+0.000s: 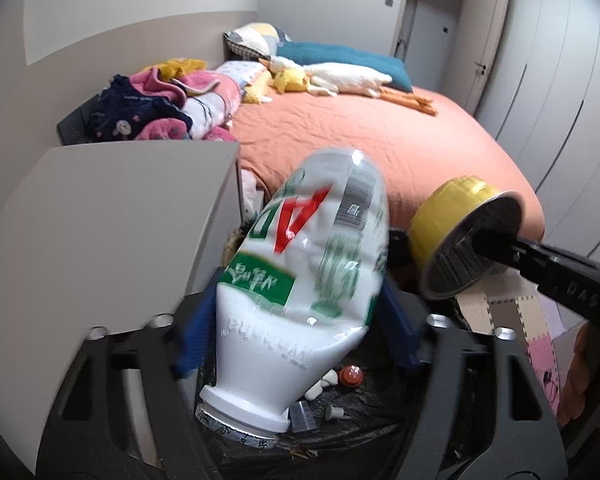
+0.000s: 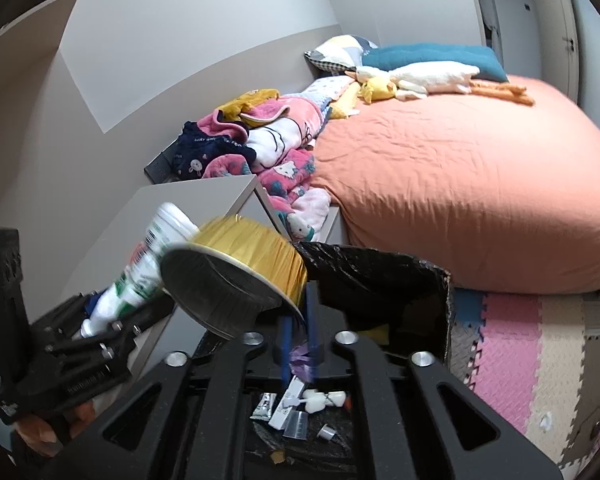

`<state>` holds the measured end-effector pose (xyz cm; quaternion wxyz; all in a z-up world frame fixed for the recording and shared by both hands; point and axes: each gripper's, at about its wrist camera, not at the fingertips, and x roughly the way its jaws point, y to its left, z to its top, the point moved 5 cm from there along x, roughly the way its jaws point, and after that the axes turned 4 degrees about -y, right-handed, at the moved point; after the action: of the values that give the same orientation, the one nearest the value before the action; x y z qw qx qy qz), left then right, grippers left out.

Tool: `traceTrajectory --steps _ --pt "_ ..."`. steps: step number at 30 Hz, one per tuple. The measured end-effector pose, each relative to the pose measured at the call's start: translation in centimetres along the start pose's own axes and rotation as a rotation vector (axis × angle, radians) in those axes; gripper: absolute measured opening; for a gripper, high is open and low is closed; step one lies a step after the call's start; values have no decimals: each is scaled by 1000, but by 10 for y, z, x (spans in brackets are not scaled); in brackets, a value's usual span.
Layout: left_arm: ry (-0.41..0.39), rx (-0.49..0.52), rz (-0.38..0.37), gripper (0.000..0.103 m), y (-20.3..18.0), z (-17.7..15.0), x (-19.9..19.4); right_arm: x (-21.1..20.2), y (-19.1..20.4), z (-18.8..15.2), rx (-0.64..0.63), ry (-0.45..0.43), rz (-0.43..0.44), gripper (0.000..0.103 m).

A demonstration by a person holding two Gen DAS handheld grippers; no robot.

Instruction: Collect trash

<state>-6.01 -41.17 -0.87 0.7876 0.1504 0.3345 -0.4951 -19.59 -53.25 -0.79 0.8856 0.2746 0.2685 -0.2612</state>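
We count one white bottle (image 1: 300, 280), one gold foil cup (image 2: 252, 264), one black-lined bin (image 2: 380, 276) and two pillows (image 1: 292, 46).

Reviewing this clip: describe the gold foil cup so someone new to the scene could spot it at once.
Start at the orange-covered bed, then drop to the black-lined cardboard trash box at its foot. Above the box's near edge sits the gold pleated foil cup, tilted with its dark mouth towards the camera. Unlike the white plastic bottle beside it, it is short, metallic and ribbed.
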Motion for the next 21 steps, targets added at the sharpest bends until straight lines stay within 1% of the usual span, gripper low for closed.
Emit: traceTrajectory --steps 1,2,3,7,14,21 --pt "-7 3 23 97 1 0 1 0 -2 0 15 2 -5 78" --pt "-10 7 37 97 2 0 1 -1 -4 0 21 -2 -15 81" --pt "-5 8 42 97 3 -1 2 -3 -4 1 15 -16 -19 81" --pt "10 -34 45 97 12 -3 3 -4 2 1 -9 -22 -13 81" --pt "-33 -57 58 97 20 -4 -8 -3 6 -1 -13 -17 -10 81" --pt "-45 -71 53 97 25 -5 -13 -1 14 -3 -38 -14 -11 81"
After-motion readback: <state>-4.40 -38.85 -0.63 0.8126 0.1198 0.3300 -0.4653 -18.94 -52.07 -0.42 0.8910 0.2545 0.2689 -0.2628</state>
